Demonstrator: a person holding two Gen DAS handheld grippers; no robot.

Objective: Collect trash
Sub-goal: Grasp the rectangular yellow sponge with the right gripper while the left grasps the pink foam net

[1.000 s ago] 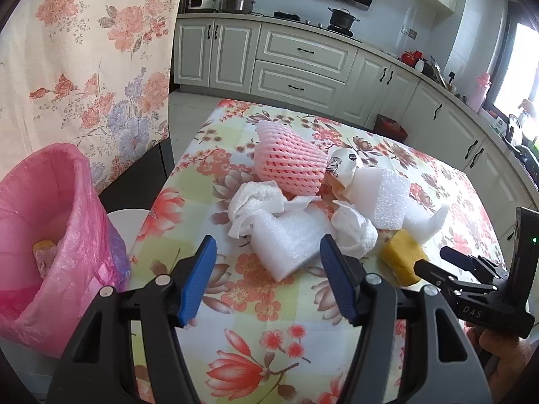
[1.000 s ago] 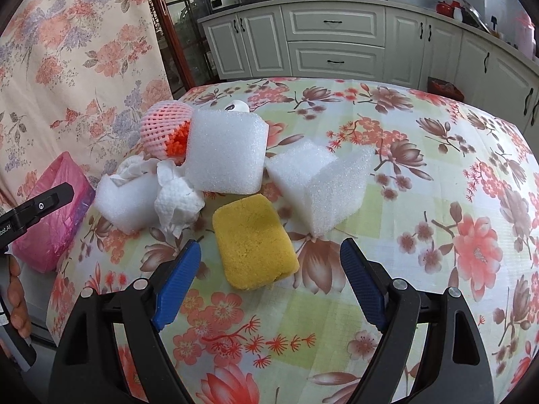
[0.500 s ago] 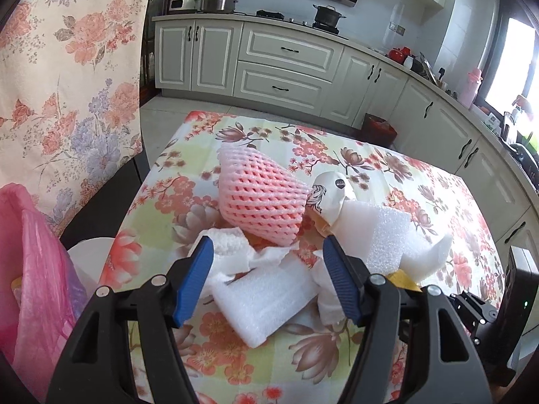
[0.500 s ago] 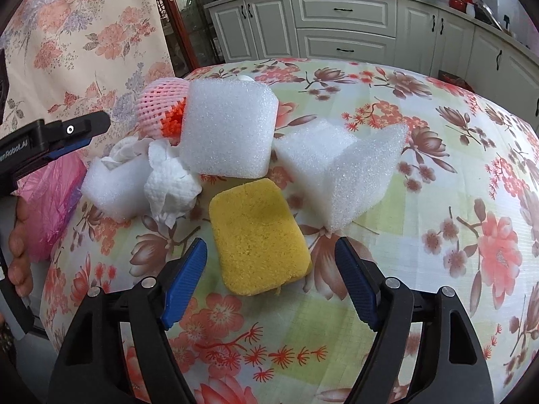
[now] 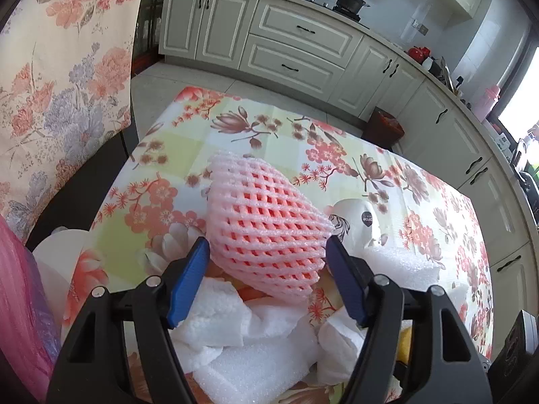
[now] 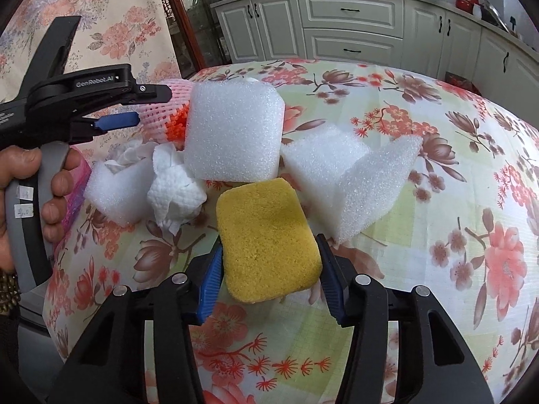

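The worktop [image 6: 438, 175], under a flowered cloth, carries a yellow sponge [image 6: 266, 242], white foam blocks [image 6: 232, 134], crumpled paper [image 6: 175, 195] and a pink net sleeve [image 5: 266, 232].

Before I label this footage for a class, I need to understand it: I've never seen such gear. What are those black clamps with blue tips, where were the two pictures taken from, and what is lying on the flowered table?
There is no robot. A person holds a handheld two-finger clamp in each hand, and each clamp carries a wide-angle camera looking forward along its fingers.

In the left wrist view, the left gripper is open, its blue pads on either side of a pink foam fruit net. In the right wrist view, the right gripper is open around a yellow sponge, which lies on the table. Nothing looks squeezed or lifted.

Also on the flowered tablecloth are white foam blocks and a crumpled paper towel. The pink bag at the left edge is probably for the trash.
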